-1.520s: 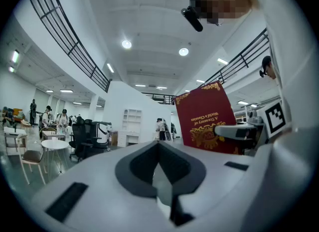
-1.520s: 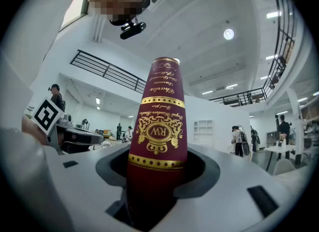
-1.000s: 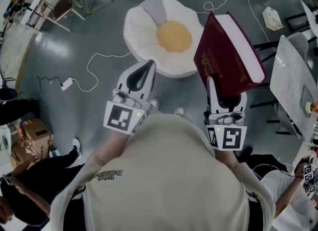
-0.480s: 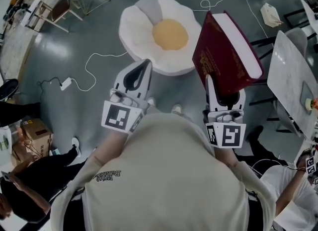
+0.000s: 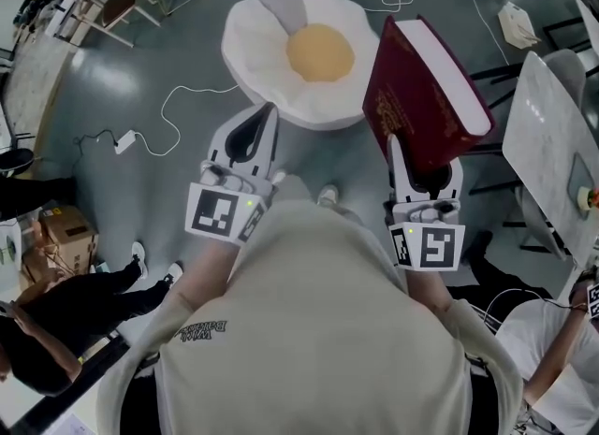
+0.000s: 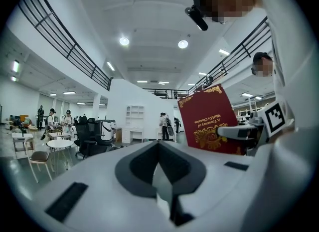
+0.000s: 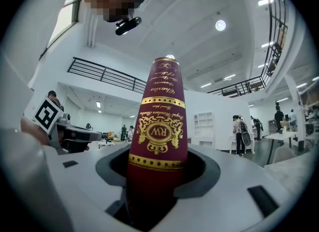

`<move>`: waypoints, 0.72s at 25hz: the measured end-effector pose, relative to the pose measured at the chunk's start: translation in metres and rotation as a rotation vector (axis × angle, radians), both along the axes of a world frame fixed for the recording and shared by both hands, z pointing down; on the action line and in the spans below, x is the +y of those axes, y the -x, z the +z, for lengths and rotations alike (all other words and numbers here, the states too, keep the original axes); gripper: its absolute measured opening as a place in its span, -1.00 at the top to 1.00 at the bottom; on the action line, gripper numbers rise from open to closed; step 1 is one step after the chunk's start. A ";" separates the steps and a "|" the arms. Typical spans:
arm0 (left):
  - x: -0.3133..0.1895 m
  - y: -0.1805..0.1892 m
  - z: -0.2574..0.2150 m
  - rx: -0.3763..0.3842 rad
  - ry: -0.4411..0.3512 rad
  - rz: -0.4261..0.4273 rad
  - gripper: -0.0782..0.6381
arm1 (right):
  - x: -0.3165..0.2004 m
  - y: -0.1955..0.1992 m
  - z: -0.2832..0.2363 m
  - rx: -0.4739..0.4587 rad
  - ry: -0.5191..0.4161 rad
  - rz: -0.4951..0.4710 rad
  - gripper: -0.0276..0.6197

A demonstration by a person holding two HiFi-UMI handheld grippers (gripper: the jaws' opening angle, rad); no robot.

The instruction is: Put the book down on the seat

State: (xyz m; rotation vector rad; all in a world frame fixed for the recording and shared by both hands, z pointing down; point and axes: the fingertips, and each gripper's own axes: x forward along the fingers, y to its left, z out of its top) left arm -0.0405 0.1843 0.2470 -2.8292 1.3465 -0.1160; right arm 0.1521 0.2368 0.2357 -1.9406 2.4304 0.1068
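The egg-shaped seat point(image 5: 281, 45), white with a yellow centre, lay on the floor point(image 5: 122, 68) with nothing on it. The dark red book point(image 5: 426, 96) stood upright in the air to the seat's right, apart from it, its lower end clamped in the right gripper point(image 5: 421, 177). The left gripper point(image 5: 265, 113) was closed and empty. By this showing the carry was under way; lowering onto the seat and release remained.

Jaws of left gripper point(image 6: 159, 148) together, nothing between. Red book point(image 6: 207, 116) upright at right, in right gripper point(image 6: 238, 132). Round table point(image 6: 60, 144) far left.
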 end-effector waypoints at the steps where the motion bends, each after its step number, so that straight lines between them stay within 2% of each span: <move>1: 0.000 0.000 0.000 -0.002 0.001 -0.007 0.76 | -0.002 -0.001 0.001 -0.002 0.001 -0.007 0.20; 6: 0.012 -0.002 0.006 -0.015 0.005 -0.028 0.76 | -0.001 -0.007 0.004 -0.013 -0.008 -0.021 0.20; 13: 0.001 0.003 0.013 -0.012 -0.006 -0.037 0.75 | -0.014 -0.003 0.006 0.001 -0.023 -0.020 0.20; 18: -0.023 0.002 0.016 0.043 0.014 -0.042 0.75 | -0.025 -0.005 0.009 0.023 -0.009 -0.013 0.20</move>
